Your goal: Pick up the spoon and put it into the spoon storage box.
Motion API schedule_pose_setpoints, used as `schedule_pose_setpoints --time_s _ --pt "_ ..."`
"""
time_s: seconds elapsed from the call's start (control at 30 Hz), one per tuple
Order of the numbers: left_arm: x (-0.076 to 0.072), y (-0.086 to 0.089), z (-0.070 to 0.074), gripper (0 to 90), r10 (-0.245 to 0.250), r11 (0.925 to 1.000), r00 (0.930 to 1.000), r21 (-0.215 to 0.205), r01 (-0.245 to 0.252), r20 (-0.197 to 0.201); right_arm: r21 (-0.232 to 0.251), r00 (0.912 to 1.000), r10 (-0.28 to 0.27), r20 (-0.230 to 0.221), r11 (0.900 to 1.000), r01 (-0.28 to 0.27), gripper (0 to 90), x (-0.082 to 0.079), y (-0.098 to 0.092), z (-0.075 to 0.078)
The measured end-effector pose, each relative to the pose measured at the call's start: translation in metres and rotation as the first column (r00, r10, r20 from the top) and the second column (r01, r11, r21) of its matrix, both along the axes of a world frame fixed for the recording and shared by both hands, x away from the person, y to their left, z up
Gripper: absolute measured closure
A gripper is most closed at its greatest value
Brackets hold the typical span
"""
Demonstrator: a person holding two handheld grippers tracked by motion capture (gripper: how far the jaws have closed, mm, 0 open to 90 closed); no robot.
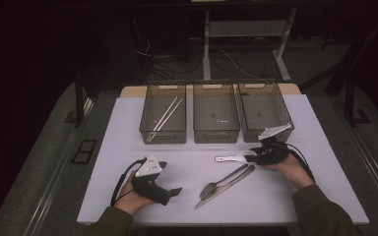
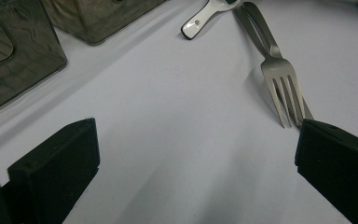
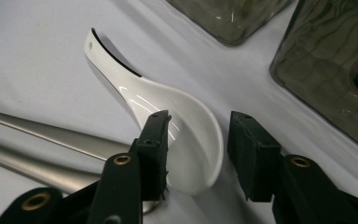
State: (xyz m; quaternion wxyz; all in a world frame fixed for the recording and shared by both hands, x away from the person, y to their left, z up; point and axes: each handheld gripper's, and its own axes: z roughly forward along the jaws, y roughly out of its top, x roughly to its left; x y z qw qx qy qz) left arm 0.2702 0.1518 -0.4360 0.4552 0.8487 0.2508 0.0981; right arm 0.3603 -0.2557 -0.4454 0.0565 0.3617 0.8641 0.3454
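This looks like sorting cutlery into the three bins at the back of the counter [image 1: 128,147], and the step in hand appears to be the pickup of the spoon [image 3: 186,126]. The spoon lies on the counter just in front of the middle bin [image 1: 215,118], its handle pointing away from the right gripper [image 3: 196,149]. That gripper straddles the bowl of the spoon: jaws parted about as wide as the bowl, one over its inside, the other just off its outer rim, not yet clamped. The next move, I judge, calls for closing on the bowl's edge squarely, since glossy ceramic may slip, then lifting it to a bin. The left bin [image 1: 163,118] holds chopsticks [image 1: 166,114]. The fork [image 2: 282,88] lies nearer the person than the spoon, touching another steel piece. The left gripper [image 2: 196,154] rests on the counter well left of the fork, jaws wide apart and empty.
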Motion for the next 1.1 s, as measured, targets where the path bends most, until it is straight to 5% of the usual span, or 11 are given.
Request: schedule_pose_setpoints --time_s 0.57,1.1 --pt "-0.0004 -0.0008 -0.0001 0.0 -0.003 1.0 1.0 0.002 0.003 -0.001 0.018 0.999 0.034 -0.028 0.999 -0.034 77.8 -0.0011 -0.0019 0.003" --pt "-0.0007 -0.0003 0.0004 0.0 -0.013 0.9999 0.9999 -0.002 0.013 0.007 0.028 0.9996 0.017 -0.02 0.999 -0.017 82.5 -0.0016 -0.0026 0.008"
